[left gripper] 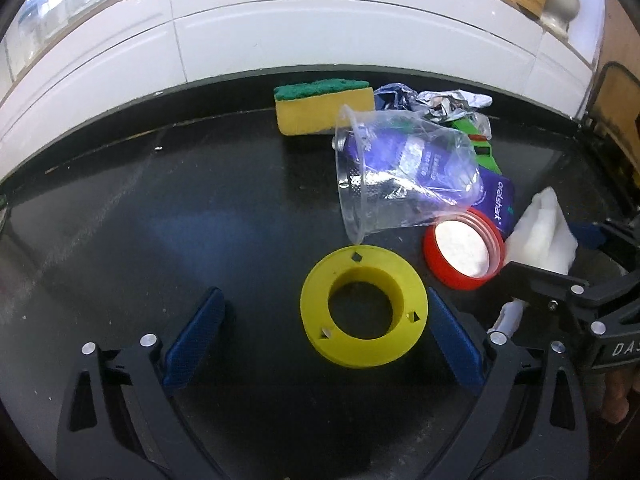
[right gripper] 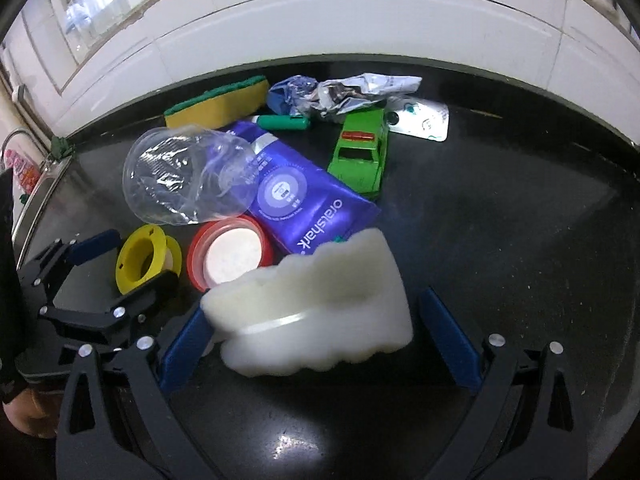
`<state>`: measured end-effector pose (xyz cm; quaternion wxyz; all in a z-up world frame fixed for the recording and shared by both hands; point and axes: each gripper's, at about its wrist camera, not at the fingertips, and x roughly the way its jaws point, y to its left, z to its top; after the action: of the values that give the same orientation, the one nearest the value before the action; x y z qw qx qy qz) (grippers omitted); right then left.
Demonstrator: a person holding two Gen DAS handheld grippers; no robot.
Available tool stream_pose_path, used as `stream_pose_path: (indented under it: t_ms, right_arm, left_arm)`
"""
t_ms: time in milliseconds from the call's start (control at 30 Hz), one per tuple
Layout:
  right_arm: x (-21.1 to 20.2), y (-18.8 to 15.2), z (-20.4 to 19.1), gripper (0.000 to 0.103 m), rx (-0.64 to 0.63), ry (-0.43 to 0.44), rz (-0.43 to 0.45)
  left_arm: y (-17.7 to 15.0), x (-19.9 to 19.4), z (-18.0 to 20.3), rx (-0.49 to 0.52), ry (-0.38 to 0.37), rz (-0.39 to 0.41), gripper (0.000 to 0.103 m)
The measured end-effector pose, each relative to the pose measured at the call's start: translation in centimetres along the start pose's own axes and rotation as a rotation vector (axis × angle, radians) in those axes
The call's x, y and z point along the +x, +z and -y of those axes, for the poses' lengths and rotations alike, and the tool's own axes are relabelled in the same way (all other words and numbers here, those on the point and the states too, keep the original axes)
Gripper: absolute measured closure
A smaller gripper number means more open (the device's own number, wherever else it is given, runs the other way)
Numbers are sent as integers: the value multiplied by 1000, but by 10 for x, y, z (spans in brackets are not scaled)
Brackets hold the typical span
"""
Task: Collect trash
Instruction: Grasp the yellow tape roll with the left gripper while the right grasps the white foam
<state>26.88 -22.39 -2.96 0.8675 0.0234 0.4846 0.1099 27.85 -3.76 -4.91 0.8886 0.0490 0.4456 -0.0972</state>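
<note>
A pile of items lies on a black counter [left gripper: 180, 208]. A yellow plastic ring [left gripper: 364, 306] sits between the open fingers of my left gripper [left gripper: 324, 330], nearer its right pad. A white foam block [right gripper: 316, 300] lies between the open fingers of my right gripper [right gripper: 320, 336], against the left pad. A clear plastic cup [left gripper: 400, 176] lies on its side over a purple "oralshark" packet [right gripper: 304, 196]. A red jar lid [left gripper: 464, 252] lies beside the ring. Crumpled foil wrappers [right gripper: 352, 90] lie at the back.
A yellow and green sponge [left gripper: 324, 106], a green toy car [right gripper: 360, 152], a green marker [right gripper: 284, 122] and a blister pack [right gripper: 420, 120] lie among the pile. A white tiled wall [left gripper: 320, 32] backs the counter. A sink edge [right gripper: 36, 188] shows at far left.
</note>
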Motion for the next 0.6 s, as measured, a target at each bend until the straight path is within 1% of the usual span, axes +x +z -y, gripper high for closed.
stream_pose_path:
  t_ms: [33, 67, 100, 200, 300, 467, 600]
  right_arm:
    - [-2, -1, -2, 28, -11, 1, 9]
    - [-4, -2, -2, 34, -12, 4, 10]
    - [-6, -4, -2, 43, -5, 14, 8]
    - [-14, -7, 1, 52, 16, 34, 11]
    - [-32, -15, 2, 54, 16, 26, 32]
    - [-74, -37, 1, 54, 15, 31, 73]
    - [-112, -72, -3, 53, 2, 30, 109]
  left_arm:
    - [0, -1, 2, 18, 14, 7, 24]
    - [-1, -4, 3, 26, 5, 17, 37]
    - [-1, -6, 3, 29, 4, 20, 48]
    - [-4, -11, 3, 8, -5, 8, 49]
    - [-14, -22, 5, -10, -19, -2, 49]
    - [-41, -63, 10, -22, -31, 18, 49]
    - [-73, -104, 23, -16, -39, 37, 49]
